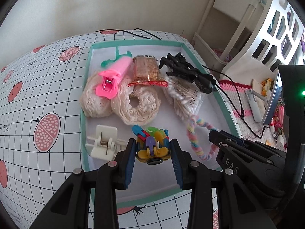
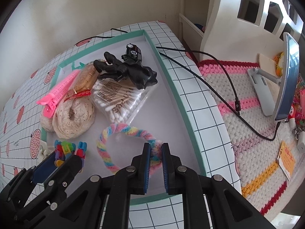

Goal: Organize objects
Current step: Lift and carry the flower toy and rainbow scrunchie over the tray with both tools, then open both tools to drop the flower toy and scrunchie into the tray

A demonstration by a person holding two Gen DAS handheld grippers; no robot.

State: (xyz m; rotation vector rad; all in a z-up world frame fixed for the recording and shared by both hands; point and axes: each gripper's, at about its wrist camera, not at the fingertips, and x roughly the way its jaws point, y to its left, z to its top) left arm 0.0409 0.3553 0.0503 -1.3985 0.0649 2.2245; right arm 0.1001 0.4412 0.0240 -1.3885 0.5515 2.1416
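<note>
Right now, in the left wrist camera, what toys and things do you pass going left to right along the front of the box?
White clip → colourful block toy between the left tool's fingers → pastel braided ring → right tool.

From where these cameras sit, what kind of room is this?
Probably a home, perhaps a child's room or craft corner. A white cut-out shelf unit stands against the wall, a crocheted striped mat lies alongside, and the fruit-print gridded tablecloth holds a tray of hair accessories and toys.
</note>
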